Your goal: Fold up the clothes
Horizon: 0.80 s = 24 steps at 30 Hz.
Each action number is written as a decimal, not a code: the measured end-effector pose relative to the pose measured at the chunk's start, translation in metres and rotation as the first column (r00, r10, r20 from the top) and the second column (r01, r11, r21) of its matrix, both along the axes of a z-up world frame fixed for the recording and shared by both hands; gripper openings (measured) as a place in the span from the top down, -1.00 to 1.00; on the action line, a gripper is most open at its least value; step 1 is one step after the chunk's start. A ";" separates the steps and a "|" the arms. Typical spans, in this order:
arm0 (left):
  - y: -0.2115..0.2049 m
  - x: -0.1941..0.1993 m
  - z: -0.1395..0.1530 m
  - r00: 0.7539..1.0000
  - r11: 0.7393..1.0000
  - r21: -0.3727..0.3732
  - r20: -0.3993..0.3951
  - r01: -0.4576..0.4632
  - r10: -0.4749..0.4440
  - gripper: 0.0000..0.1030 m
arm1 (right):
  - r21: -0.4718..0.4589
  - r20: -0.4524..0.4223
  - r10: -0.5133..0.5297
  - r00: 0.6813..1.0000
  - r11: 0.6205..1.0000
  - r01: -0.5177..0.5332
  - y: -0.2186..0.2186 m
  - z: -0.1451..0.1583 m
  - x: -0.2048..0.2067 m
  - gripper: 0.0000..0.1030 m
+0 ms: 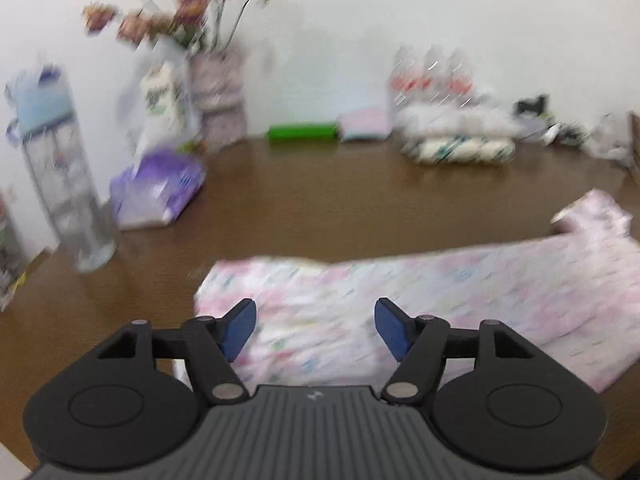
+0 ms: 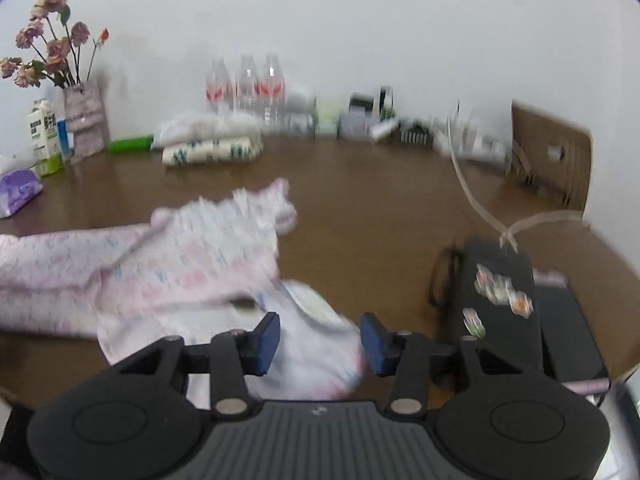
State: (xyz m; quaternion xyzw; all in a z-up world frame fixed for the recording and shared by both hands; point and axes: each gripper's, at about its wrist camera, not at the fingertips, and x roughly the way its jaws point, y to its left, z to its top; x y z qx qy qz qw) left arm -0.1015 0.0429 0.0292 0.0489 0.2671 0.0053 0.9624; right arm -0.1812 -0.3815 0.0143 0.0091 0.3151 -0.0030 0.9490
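Observation:
A pink and white patterned garment (image 1: 420,300) lies spread across the brown table (image 1: 320,208), stretching from the middle toward the right edge. My left gripper (image 1: 315,328) hovers open over the garment's left end, nothing between its blue pads (image 1: 239,332). In the right wrist view the same garment (image 2: 172,268) lies to the left and centre, with a rumpled white part (image 2: 316,344) directly ahead. My right gripper (image 2: 319,344) stands open with that rumpled cloth between its jaws, which are not closed on it.
Along the back wall stand a vase of flowers (image 1: 218,96), a clear bottle (image 1: 64,184), a purple packet (image 1: 156,188), a green object (image 1: 302,133), folded cloths (image 2: 212,140) and water bottles (image 2: 246,88). A black case (image 2: 504,304) and a cardboard box (image 2: 552,152) sit right.

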 end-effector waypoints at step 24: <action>-0.149 -0.021 -0.025 0.898 0.893 0.097 -0.059 0.439 -0.435 -0.33 | 0.408 0.123 0.191 0.974 0.885 -0.225 0.017 0.028 0.111 0.98</action>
